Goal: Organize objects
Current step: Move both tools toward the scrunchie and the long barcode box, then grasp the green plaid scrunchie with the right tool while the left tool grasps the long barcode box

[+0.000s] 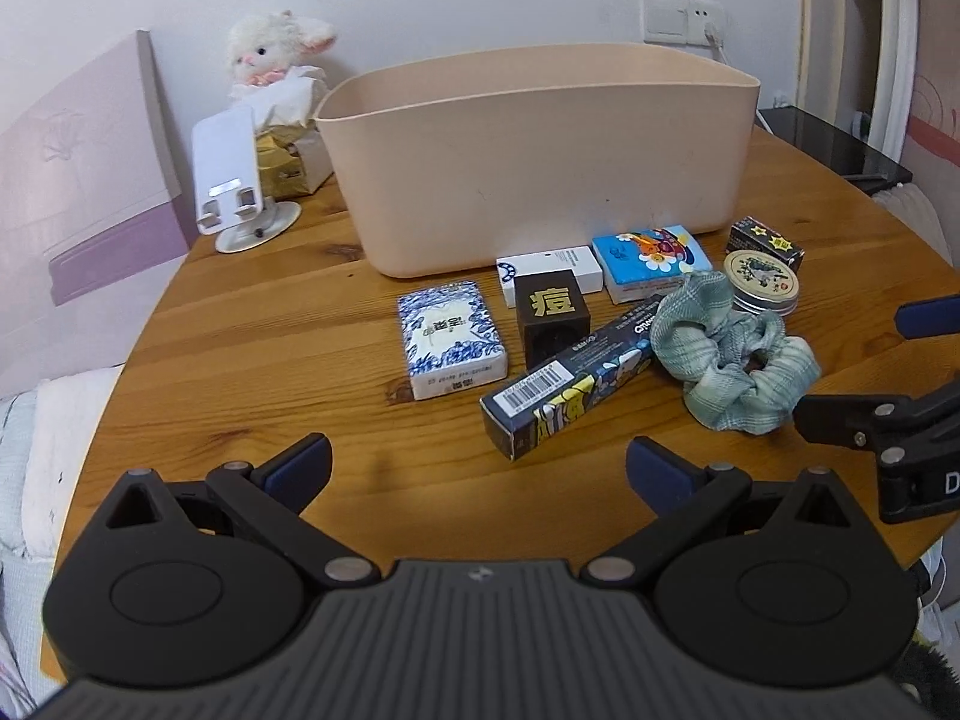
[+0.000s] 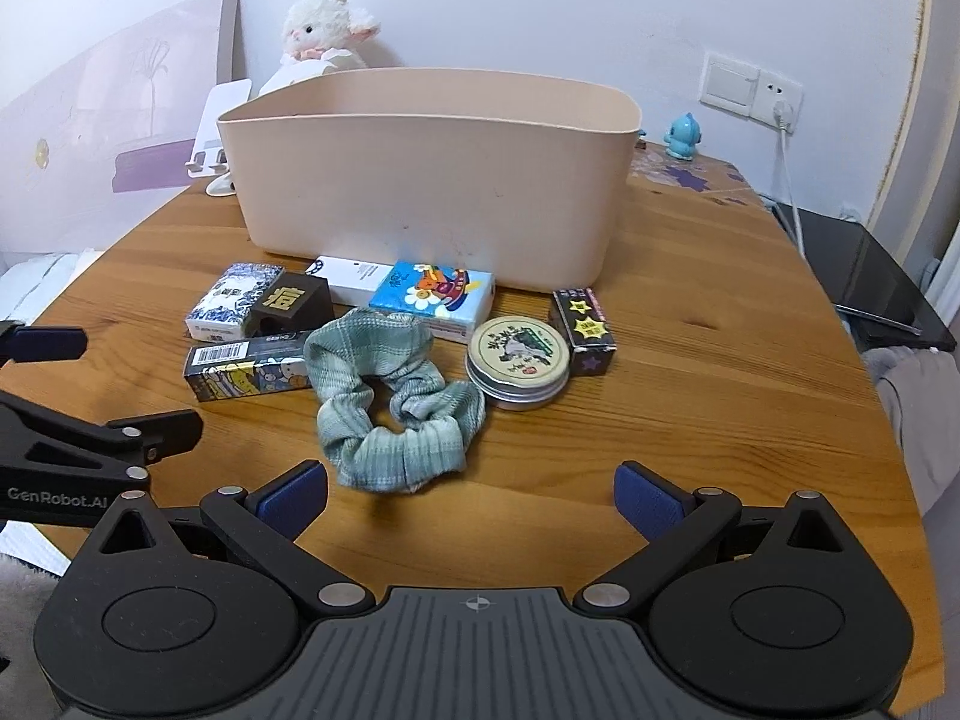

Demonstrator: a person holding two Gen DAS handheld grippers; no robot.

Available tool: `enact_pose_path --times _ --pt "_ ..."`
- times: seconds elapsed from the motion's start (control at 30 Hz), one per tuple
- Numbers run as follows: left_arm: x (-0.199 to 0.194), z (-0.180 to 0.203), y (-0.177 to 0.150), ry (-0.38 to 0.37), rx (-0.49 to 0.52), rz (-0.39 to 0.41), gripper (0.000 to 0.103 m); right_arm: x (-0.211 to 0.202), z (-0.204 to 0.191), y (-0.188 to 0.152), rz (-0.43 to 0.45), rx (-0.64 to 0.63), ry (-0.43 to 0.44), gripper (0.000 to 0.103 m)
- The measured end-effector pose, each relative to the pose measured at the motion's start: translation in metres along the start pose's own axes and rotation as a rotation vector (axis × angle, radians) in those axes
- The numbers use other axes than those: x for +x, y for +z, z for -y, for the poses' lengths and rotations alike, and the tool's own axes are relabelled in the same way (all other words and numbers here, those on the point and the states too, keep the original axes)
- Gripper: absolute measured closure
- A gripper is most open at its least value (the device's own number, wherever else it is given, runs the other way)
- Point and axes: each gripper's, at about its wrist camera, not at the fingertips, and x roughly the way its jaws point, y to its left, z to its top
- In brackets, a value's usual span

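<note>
A beige plastic bin (image 1: 540, 162) (image 2: 426, 174) stands at the back of the round wooden table. In front of it lie a blue-white tissue pack (image 1: 450, 339) (image 2: 231, 300), a dark cube box (image 1: 552, 315) (image 2: 294, 303), a long dark box with a barcode (image 1: 570, 384) (image 2: 246, 369), a white box (image 1: 552, 273) (image 2: 354, 279), a colourful tissue pack (image 1: 651, 261) (image 2: 435, 297), a green scrunchie (image 1: 732, 354) (image 2: 390, 396), a round tin (image 1: 762, 285) (image 2: 519, 360) and a small starred box (image 1: 765, 240) (image 2: 585, 330). My left gripper (image 1: 480, 468) is open and empty near the long box. My right gripper (image 2: 471, 495) is open and empty just short of the scrunchie.
A white phone stand (image 1: 231, 180) (image 2: 219, 126), a plush lamb (image 1: 276, 51) (image 2: 327, 24) and a tissue box (image 1: 294, 162) stand at the back left. A blue figurine (image 2: 681, 135) sits at the back right. A black side table (image 2: 882, 288) is right of the table.
</note>
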Motion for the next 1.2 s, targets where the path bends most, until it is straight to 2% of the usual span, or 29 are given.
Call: enact_pose_path --times 0.2,0.47,0.63,0.73,0.8,0.9,1.1,1.13,1.2 --pt "0.015 0.0 0.004 -0.053 0.036 -0.003 0.0 0.015 -0.005 0.006 -0.017 -0.016 0.025 0.0" --pt "0.04 -0.003 0.004 -0.09 0.037 -0.009 0.0 0.034 -0.018 0.008 -0.038 -0.083 -0.002 0.0" --pt "0.046 -0.003 0.005 -0.116 0.035 0.017 0.002 0.04 -0.016 0.009 -0.039 -0.083 0.013 0.008" --pt "0.048 -0.005 0.006 -0.184 0.018 0.026 0.013 0.042 -0.015 0.009 -0.041 -0.08 0.009 0.013" --pt "0.05 -0.006 0.006 -0.205 0.012 0.036 0.015 0.043 -0.015 0.009 -0.04 -0.085 0.004 0.016" --pt "0.049 -0.005 0.005 -0.225 0.02 0.058 0.023 0.044 -0.011 0.01 -0.033 -0.06 0.036 0.027" --pt "0.041 0.003 0.001 -0.287 0.065 0.089 0.058 0.045 -0.004 0.012 -0.006 -0.041 0.068 0.057" --pt "0.04 0.003 0.0 -0.303 0.068 0.09 0.069 0.044 -0.003 0.011 -0.002 -0.041 0.068 0.062" --pt "0.038 0.005 0.0 -0.314 0.072 0.086 0.073 0.043 -0.002 0.01 0.006 -0.038 0.068 0.071"
